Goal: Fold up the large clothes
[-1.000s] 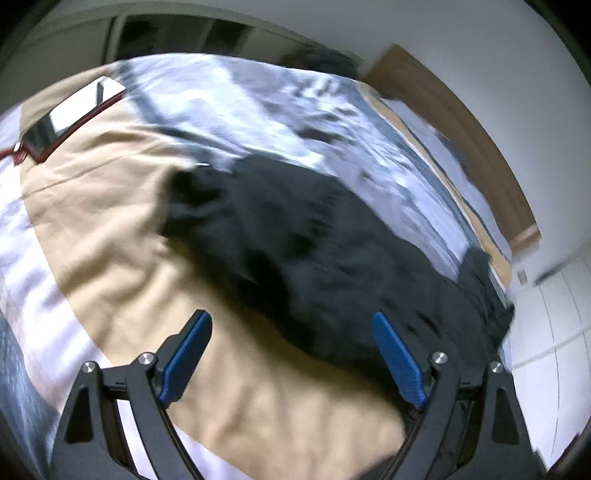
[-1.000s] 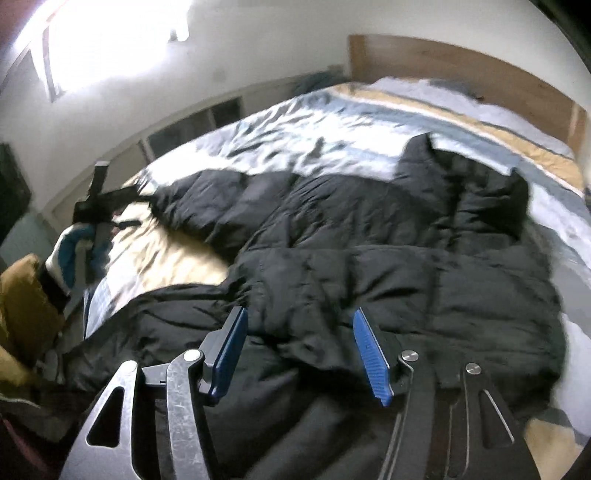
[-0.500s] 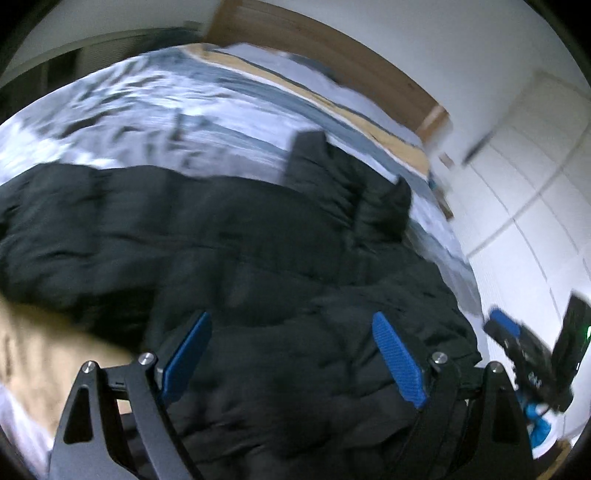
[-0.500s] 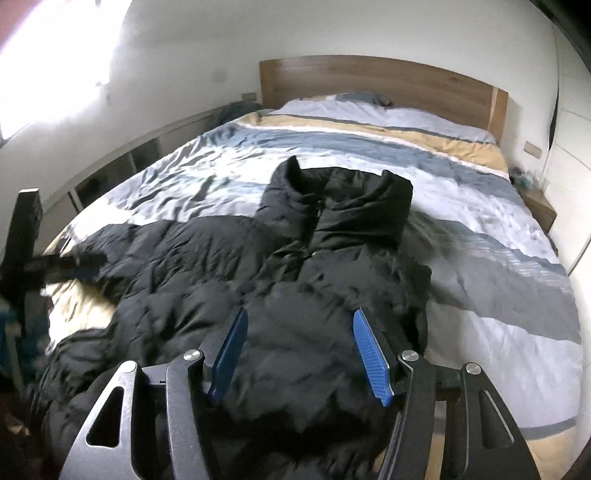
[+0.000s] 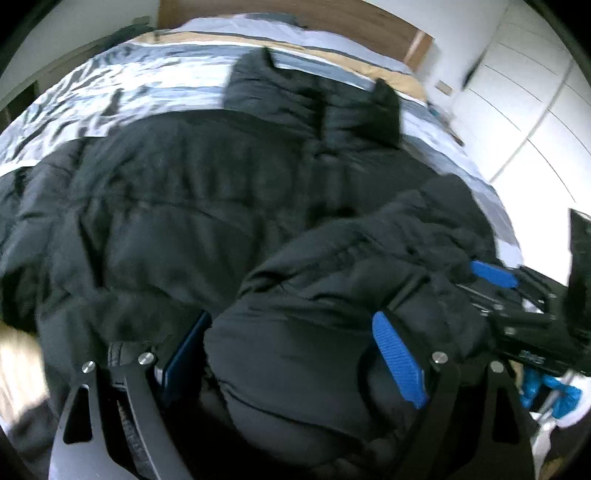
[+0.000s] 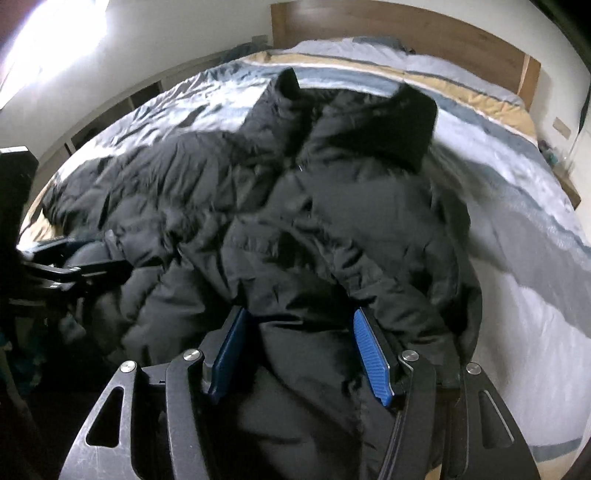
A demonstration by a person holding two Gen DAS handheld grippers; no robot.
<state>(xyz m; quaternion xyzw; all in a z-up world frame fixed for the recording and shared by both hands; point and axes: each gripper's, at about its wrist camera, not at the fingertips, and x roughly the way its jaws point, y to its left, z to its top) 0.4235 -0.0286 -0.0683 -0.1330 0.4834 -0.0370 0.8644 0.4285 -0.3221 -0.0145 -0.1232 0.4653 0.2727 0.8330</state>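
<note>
A big black puffy coat [image 6: 332,206] lies spread out on a bed [image 6: 524,258] with a striped blue, white and tan cover. The right gripper [image 6: 303,354] points down at the coat. Its two blue pads [image 6: 371,358] stand about halfway apart, and a thick fold of the coat fills the space between them and touches both. The left gripper [image 5: 291,354] is just beside it, also tipped down, with its pads [image 5: 399,360] set wide around a fat bunch of the coat. I cannot tell if either one is really squeezing. The coat's tall collar [image 6: 399,122] sits far ahead of both tools, toward the wooden headboard [image 6: 406,33]. The white cupboard doors [image 5: 524,99] are off past the right tool.
</note>
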